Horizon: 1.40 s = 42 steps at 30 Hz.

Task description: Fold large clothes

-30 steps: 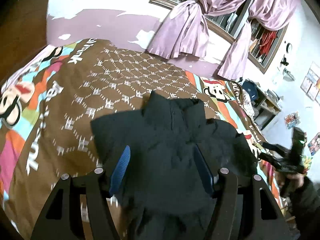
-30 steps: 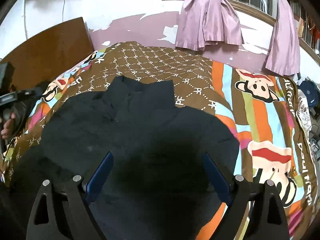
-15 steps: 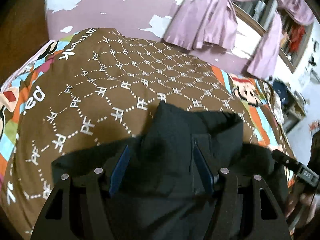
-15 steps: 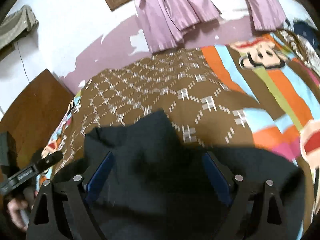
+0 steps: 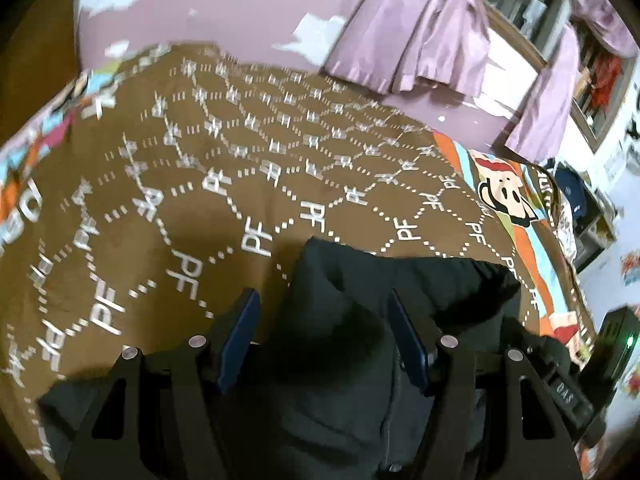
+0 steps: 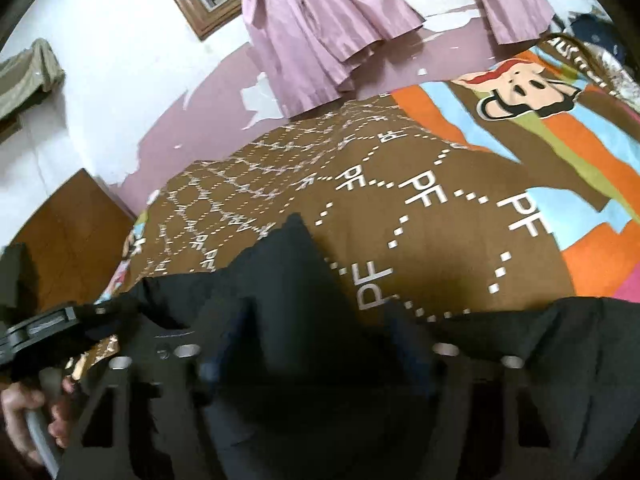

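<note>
A large black garment (image 5: 352, 360) lies spread on the bed's brown patterned cover (image 5: 240, 160). My left gripper (image 5: 326, 336) is open, low over the garment, its blue pads either side of the collar's left corner. In the right wrist view the garment (image 6: 300, 300) fills the lower frame. My right gripper (image 6: 316, 344) is open, low over the collar's right part, its pads dark and partly lost against the cloth. The left gripper's body (image 6: 44, 328) and the hand holding it show at the left edge there. The right gripper's body (image 5: 592, 372) shows at the right edge of the left wrist view.
The bed (image 6: 520, 200) has a bright cartoon-monkey cover. A wall with peeling purple paint (image 5: 224, 12) and knotted pink curtains (image 5: 420, 32) lies beyond it. A wooden headboard (image 6: 68, 232) stands to the left. Cluttered shelves (image 5: 580, 208) stand past the bed's right side.
Both grippers have moved forward and down toward the garment's collar end. The garment now fills more of each view's lower part. Both stay open.
</note>
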Available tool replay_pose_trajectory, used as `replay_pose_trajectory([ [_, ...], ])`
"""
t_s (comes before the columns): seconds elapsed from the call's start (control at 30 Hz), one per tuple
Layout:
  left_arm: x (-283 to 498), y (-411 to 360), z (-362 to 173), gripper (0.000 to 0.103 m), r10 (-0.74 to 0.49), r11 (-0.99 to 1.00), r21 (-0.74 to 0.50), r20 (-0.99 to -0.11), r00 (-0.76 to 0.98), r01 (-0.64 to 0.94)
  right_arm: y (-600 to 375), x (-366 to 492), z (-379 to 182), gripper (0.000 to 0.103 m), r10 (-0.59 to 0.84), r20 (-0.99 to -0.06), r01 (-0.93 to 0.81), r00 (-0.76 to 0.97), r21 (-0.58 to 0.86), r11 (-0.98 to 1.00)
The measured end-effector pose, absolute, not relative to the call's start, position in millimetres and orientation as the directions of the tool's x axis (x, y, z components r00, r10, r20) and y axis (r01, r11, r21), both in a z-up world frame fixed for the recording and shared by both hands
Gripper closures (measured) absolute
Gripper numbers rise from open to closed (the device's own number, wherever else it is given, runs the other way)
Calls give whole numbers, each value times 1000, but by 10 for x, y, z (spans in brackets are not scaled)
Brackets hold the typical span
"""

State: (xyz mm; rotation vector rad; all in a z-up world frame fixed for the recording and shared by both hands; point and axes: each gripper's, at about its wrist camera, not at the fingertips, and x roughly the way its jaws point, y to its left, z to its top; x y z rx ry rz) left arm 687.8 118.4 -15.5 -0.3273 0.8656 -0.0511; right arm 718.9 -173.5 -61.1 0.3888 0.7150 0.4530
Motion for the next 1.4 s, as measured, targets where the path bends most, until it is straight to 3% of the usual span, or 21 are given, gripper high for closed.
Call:
replay_pose_trajectory([
  [0.03,6916,1215,-232,45,-188,939,-326,-748,637,-105,-1724,7178,-629,71,536,-531,-273,656,495,825],
  [0.1,6930,1265,-309,80,-241,917,-386,-735,634,-98,-1737,7125,-617,79,539,-519,-278,663,498,821],
  [0.2,6842,1291,-307,95,-245,911,-400,-721,648,-101,-1778,6962,-436,85,530,-512,-292,676,475,830],
  [0.3,6616,1324,-140,97,-235,900,-420,-695,680,-118,-1777,6748,-92,88,506,-559,-344,656,375,861],
  [0.43,6102,1310,313,97,-292,905,-425,-611,735,6,-1720,6212,366,91,428,-627,-445,651,142,884],
  [0.57,5549,1214,592,98,-359,905,-408,-587,725,118,-1639,5494,487,93,367,-641,-527,674,-70,847],
  [0.63,5258,1190,629,98,-394,897,-416,-597,699,150,-1667,5248,351,94,348,-669,-541,657,-96,836],
  [0.73,4946,1113,495,99,-419,893,-415,-630,653,173,-1708,5123,2,95,333,-698,-527,634,-75,847],
  [0.93,4852,855,-113,99,-323,942,-305,-710,625,140,-1787,5223,-470,96,382,-664,-463,642,61,884],
  [1.07,4881,890,-292,99,-328,934,-336,-679,657,119,-1947,5165,-334,95,439,-634,-472,637,130,872],
  [1.4,4701,912,-226,99,-333,935,-314,-620,711,164,-2337,5129,448,95,486,-457,-417,745,250,874],
])
